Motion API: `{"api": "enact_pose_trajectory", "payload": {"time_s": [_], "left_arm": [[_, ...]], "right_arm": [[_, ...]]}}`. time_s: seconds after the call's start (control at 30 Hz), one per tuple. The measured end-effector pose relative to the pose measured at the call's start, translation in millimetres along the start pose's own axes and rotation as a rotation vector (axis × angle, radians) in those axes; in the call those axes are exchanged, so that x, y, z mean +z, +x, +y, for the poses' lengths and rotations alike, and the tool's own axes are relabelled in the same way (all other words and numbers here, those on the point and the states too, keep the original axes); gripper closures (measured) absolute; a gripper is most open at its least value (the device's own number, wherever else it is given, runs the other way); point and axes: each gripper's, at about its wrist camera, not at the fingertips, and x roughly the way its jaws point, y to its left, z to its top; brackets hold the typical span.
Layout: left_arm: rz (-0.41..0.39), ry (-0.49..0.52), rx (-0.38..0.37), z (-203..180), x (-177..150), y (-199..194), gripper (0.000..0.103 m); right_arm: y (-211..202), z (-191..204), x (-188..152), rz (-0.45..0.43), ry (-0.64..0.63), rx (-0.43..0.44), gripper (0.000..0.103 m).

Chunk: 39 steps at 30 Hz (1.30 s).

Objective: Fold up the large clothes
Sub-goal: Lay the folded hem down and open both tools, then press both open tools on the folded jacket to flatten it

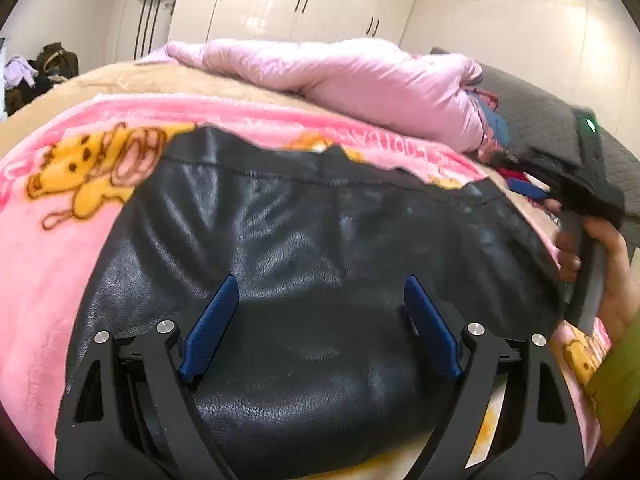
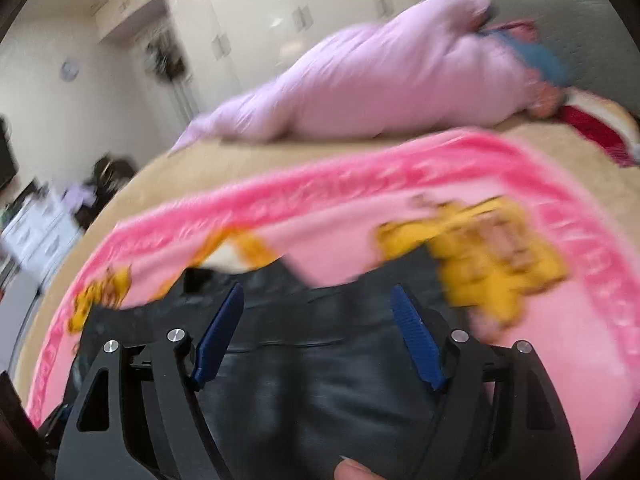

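Hovering just above 1 black leather garment (image 1: 312,240), the left hand-held gripper (image 1: 320,320) is held with its 2 blue fingers (image 1: 210,326) spread apart, nothing between them. The right hand-held gripper (image 2: 318,332) is likewise released over the garment, which is spread widthwise on 1 pink blanket (image 1: 48,264).
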Motion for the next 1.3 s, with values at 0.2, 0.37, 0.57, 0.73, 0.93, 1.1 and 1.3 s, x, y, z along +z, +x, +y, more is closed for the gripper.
{"api": "enact_pose_trajectory", "payload": {"time_s": [0.2, 0.37, 0.57, 0.73, 0.93, 1.1, 1.3], "left_arm": [[-0.096, 0.062, 0.071, -3.0, 20.4, -23.9, 0.016], [0.048, 0.010, 0.144, 28.1, 16.8, 9.7, 0.016], [0.096, 0.033, 0.187, 39.5, 17.6, 30.7, 0.016], [0.081, 0.020, 0.171, 43.8, 15.4, 25.5, 0.016], [-0.003, -0.010, 0.120, 36.3, 22.4, -10.2, 0.014], [0.030, -0.038, 0.037, 22.2, 20.8, -23.1, 0.011], [0.059, -0.031, 0.021, 5.3, 15.0, -32.2, 0.010]], "right_arm": [[15.1, -44.4, -12.1, 0.174, -0.044, -0.196, 0.026], [18.5, -35.9, -33.5, 0.184, -0.082, -0.144, 0.093], [14.1, -44.1, -47.2, 0.153, -0.037, -0.196, 0.088], [9.3, -42.1, -54.4, 0.127, -0.073, -0.281, 0.048], [-48.6, -38.5, -48.7, 0.044, -0.029, -0.186, 0.048], [-75.9, -18.3, -51.9, 0.033, -0.048, -0.097, 0.048], [-80.6, 5.2, -77.4, 0.095, -0.084, -0.042, 0.048]]}}
